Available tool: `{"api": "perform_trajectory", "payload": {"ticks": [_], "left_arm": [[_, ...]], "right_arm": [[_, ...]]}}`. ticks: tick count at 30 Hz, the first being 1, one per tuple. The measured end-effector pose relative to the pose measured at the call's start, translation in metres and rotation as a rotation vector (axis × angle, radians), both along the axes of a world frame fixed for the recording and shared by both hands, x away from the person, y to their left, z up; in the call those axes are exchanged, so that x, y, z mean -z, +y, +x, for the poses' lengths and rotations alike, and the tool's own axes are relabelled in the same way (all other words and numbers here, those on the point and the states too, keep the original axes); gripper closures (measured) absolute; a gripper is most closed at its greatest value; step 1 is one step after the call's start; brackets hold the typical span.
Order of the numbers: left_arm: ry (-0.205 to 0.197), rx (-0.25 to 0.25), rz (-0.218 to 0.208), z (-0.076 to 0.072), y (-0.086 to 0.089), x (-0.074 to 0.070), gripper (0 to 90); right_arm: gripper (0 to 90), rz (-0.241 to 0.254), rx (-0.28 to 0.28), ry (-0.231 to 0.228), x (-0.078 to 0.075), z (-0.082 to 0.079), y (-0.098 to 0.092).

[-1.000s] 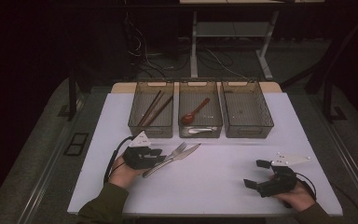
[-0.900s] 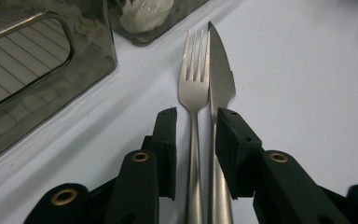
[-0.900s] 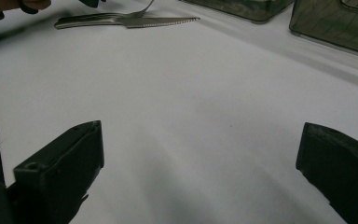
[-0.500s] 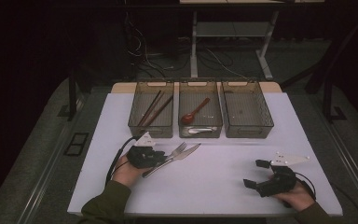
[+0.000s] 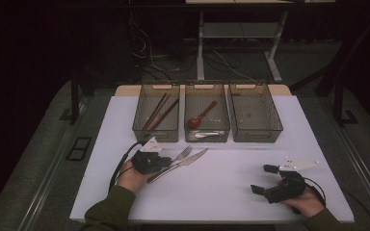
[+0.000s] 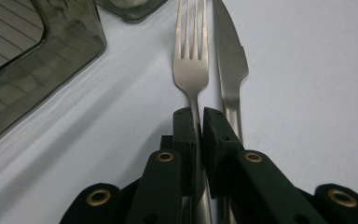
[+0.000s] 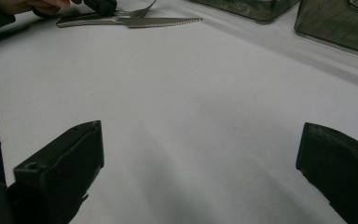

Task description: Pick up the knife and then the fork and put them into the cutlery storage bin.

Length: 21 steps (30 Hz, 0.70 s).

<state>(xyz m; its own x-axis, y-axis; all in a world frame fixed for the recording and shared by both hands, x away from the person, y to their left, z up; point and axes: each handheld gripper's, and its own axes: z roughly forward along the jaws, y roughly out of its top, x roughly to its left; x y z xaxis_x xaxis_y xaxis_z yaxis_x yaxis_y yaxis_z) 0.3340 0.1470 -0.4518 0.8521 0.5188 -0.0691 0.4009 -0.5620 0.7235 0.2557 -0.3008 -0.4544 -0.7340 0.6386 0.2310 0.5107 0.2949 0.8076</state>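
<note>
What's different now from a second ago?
The left tool has just been closing and now pinches the fork by its handle. The knife beside it, the right tool and the three bins stayed put.

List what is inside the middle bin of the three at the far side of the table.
The middle bin holds a reddish-brown spoon lying diagonally and a small white spoon near its front wall. The tinted front wall dims the bottom edge, so anything lying flat there cannot be made out.
</note>
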Motion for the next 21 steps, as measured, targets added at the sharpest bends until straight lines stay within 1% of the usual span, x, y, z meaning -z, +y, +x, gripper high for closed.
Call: {"api": "perform_trajectory", "payload": {"ticks": [4, 5, 6, 7, 9, 13, 14, 15, 17, 21], "left_arm": [[0.007, -0.009, -0.009, 0.000, 0.000, 0.000, 83.8], [0.013, -0.008, -0.007, 0.001, 0.000, 0.000, 84.0], [0.020, -0.015, -0.017, 0.001, 0.000, 0.000, 84.1], [0.022, -0.015, -0.017, 0.001, 0.000, 0.000, 84.2], [0.016, -0.007, 0.000, 0.001, 0.000, -0.001, 84.2], [0.014, -0.009, 0.002, 0.001, -0.001, -0.004, 84.2], [0.008, -0.009, 0.007, 0.001, 0.000, -0.006, 84.2], [0.009, -0.023, -0.003, 0.000, 0.000, -0.008, 84.2], [0.007, -0.027, -0.017, 0.000, 0.003, -0.012, 84.2], [-0.002, -0.030, -0.017, -0.002, 0.004, -0.019, 84.3]], "right_arm": [[0.6, 0.001, 0.001, 0.000, 0.000, 0.000, 0.000], [0.6, 0.001, 0.000, 0.000, 0.000, 0.000, 0.000], [0.6, 0.001, -0.001, 0.000, 0.000, 0.000, 0.000], [0.7, 0.002, 0.000, 0.000, 0.000, 0.000, 0.000], [0.6, 0.004, 0.001, 0.001, 0.000, 0.000, -0.001], [0.6, 0.016, 0.008, 0.000, -0.001, 0.000, -0.001], [0.6, 0.017, 0.010, 0.001, -0.001, 0.000, -0.002], [0.6, 0.024, 0.012, 0.003, -0.001, 0.001, -0.002], [0.6, 0.025, 0.015, 0.007, -0.002, 0.001, -0.002], [0.6, 0.047, 0.036, 0.027, -0.003, 0.003, -0.004]]}}
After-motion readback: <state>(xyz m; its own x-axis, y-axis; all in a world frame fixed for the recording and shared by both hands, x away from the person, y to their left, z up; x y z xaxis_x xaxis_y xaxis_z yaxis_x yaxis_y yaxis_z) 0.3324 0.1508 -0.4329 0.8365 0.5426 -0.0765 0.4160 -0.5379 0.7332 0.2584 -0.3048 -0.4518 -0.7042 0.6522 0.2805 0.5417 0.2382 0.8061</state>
